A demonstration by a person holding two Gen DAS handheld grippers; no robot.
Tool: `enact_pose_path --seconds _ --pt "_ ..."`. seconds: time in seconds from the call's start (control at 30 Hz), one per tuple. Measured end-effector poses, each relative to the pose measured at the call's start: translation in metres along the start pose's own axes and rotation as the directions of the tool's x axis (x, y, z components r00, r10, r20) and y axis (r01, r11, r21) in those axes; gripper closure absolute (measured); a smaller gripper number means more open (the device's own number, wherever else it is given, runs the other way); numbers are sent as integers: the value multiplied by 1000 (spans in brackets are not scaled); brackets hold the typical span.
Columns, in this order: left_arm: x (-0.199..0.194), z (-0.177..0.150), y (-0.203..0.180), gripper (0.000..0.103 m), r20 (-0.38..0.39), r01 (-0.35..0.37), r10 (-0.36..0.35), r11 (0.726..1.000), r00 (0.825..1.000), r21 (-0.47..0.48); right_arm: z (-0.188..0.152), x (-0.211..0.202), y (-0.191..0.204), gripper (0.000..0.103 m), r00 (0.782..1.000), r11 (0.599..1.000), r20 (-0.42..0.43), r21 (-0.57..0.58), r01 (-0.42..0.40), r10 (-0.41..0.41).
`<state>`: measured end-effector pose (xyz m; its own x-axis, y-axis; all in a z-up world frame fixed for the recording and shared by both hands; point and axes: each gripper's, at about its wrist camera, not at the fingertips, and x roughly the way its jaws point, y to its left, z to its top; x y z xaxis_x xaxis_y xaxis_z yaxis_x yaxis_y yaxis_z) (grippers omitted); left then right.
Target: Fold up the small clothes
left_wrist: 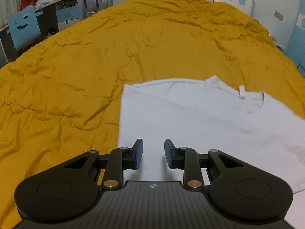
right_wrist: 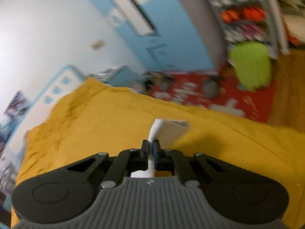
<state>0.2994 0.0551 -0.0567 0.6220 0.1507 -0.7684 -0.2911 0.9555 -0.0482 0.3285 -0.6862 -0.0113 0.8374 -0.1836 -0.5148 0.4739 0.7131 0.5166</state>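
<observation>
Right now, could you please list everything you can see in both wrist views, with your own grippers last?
white garment: one, white, spread on the bed, a corner pinched and lifted in the right view.
bedspread: one, mustard yellow, covering the bed.
chair: one, light blue, beside the bed.
floor mat: one, red, beyond the bed.
green object: one, lime, blurred, on the floor.
left gripper: black, open over the garment.
right gripper: black, clamped on cloth.

The right gripper (right_wrist: 151,147) has its fingers closed on a fold of white cloth (right_wrist: 169,130), which sticks out toward 12 o'clock. Under it lies a yellow bed cover (right_wrist: 95,126). A red mat (right_wrist: 238,97) and a green object (right_wrist: 251,66) are at 1 o'clock, blurred.
</observation>
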Motion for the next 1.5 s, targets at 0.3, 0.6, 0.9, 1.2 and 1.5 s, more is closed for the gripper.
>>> enact_pose_path --seconds 0.3,0.6,0.9,1.2,1.5 --pt "-41 0 35 71 88 76 -72 996 993 -46 -20 -102 237 103 950 900 7 -324 -292 311" --pt "-61 10 71 71 140 141 -131 988 982 -68 -125 -171 412 103 850 754 -92 -421 -505 518" --pt "-56 2 110 71 129 182 -166 975 978 -124 -327 -143 462 103 820 739 -371 -372 -562 436" --pt "-43 -11 147 65 116 319 -299 917 947 -241 -488 -100 436 97 678 738 -664 -278 -615 314" --pt "-21 -9 126 44 92 435 -426 866 900 -246 -475 -112 417 66 594 669 -702 -225 -709 393"
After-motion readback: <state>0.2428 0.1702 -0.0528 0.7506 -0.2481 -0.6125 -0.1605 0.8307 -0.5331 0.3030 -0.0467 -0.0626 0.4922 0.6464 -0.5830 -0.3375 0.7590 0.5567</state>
